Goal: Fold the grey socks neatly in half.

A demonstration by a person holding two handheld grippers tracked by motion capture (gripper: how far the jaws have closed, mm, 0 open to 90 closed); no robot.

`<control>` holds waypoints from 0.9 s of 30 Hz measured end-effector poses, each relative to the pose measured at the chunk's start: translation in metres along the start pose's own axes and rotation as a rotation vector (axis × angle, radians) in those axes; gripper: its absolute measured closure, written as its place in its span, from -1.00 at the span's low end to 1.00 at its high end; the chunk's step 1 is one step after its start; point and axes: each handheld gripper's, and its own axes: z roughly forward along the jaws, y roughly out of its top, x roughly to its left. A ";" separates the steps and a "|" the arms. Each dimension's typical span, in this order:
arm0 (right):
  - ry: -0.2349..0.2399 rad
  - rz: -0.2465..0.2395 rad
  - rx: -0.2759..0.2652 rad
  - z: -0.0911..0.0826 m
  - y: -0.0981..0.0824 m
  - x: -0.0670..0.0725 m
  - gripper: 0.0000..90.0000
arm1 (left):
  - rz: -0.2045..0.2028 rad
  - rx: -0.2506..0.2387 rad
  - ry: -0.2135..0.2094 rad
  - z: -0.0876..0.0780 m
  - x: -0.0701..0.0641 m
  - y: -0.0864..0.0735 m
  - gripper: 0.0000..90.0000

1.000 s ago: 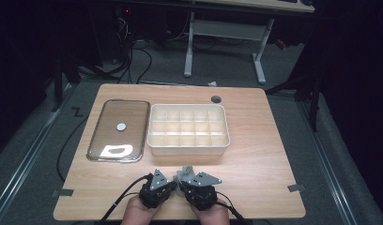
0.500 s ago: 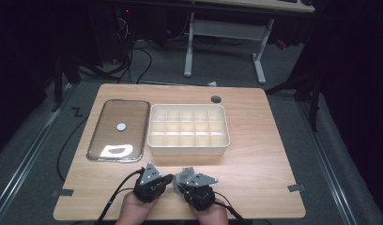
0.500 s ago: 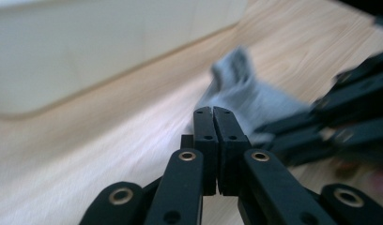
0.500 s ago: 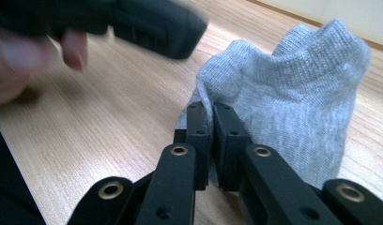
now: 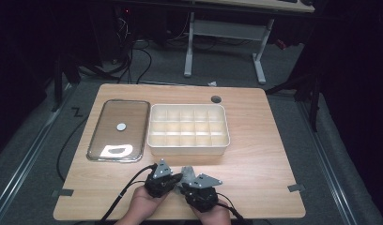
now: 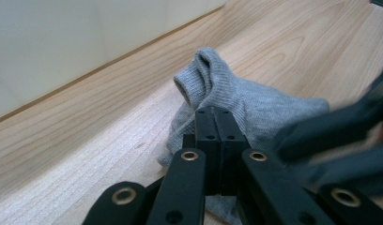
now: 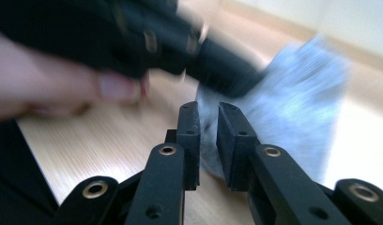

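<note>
No writing is legible anywhere. The grey sock (image 6: 255, 108) lies on the bench (image 5: 264, 154) just in front of the white divided box (image 5: 188, 130) — left tongs (image 6: 219, 115) pinched shut on its fabric. Right tongs (image 7: 208, 110) have just been opening — a narrow gap, sock right ahead.

— How's the light from above?
— My table (image 5: 255, 154) is lit from overhead; the room beyond it is nearly black. Glare sits on the near end of the clear lid (image 5: 118, 130).
— And my gripper cameras?
— Bright. The left one is sharp on the grey sock (image 6: 241, 101), though a dark shape at right smears. The right one is motion-blurred throughout.
</note>
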 end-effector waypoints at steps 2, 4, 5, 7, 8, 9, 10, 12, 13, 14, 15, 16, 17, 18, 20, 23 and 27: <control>-0.008 0.009 -0.024 -0.005 0.002 -0.001 0.81 | 0.000 0.001 -0.003 0.000 0.001 0.000 1.00; -0.068 0.011 -0.046 -0.012 0.010 -0.009 0.81 | 0.003 -0.004 -0.002 0.000 0.001 -0.001 1.00; -0.080 0.008 -0.030 -0.009 0.011 -0.012 0.81 | 0.004 -0.005 -0.002 0.001 0.000 -0.001 1.00; -0.086 0.005 -0.005 -0.005 0.011 -0.016 0.80 | 0.009 -0.005 -0.002 0.001 0.000 -0.002 1.00; -0.101 -0.008 0.028 0.000 0.010 -0.018 0.80 | 0.013 -0.005 -0.001 0.001 0.001 -0.002 1.00; -0.107 -0.012 0.041 0.002 0.009 -0.019 0.80 | 0.014 -0.005 -0.002 0.001 0.001 -0.002 1.00; -0.116 -0.011 0.069 0.005 0.004 -0.021 0.80 | 0.014 -0.005 -0.002 0.001 0.001 -0.002 1.00; -0.123 -0.013 0.078 0.006 0.002 -0.022 0.80 | 0.020 -0.006 0.002 0.001 0.000 -0.002 1.00; -0.126 -0.007 0.083 0.007 0.001 -0.022 0.80 | 0.026 -0.006 0.004 0.001 0.000 -0.002 1.00; -0.118 0.013 0.083 0.007 -0.001 -0.025 0.81 | 0.030 -0.008 0.009 0.001 -0.001 -0.003 1.00; -0.106 0.040 0.079 0.007 -0.003 -0.028 0.84 | 0.036 -0.012 0.018 0.001 -0.001 -0.003 1.00; -0.106 0.040 0.079 0.007 -0.003 -0.028 0.84 | 0.036 -0.012 0.018 0.001 -0.001 -0.003 0.99; -0.107 0.049 0.074 0.007 -0.004 -0.029 0.85 | 0.038 -0.014 0.025 0.000 -0.001 -0.003 0.99; -0.101 0.049 0.070 0.008 -0.004 -0.030 0.86 | 0.038 -0.017 0.032 -0.001 -0.001 -0.003 0.97; -0.097 0.059 0.071 0.008 -0.004 -0.031 0.87 | 0.031 -0.033 0.041 -0.005 -0.004 -0.001 0.92; -0.099 0.060 0.073 0.008 -0.004 -0.031 0.88 | 0.045 -0.059 0.010 -0.013 -0.015 0.002 0.87; -0.097 0.052 0.071 0.008 -0.004 -0.032 0.88 | 0.068 -0.011 0.052 -0.008 -0.018 -0.005 0.86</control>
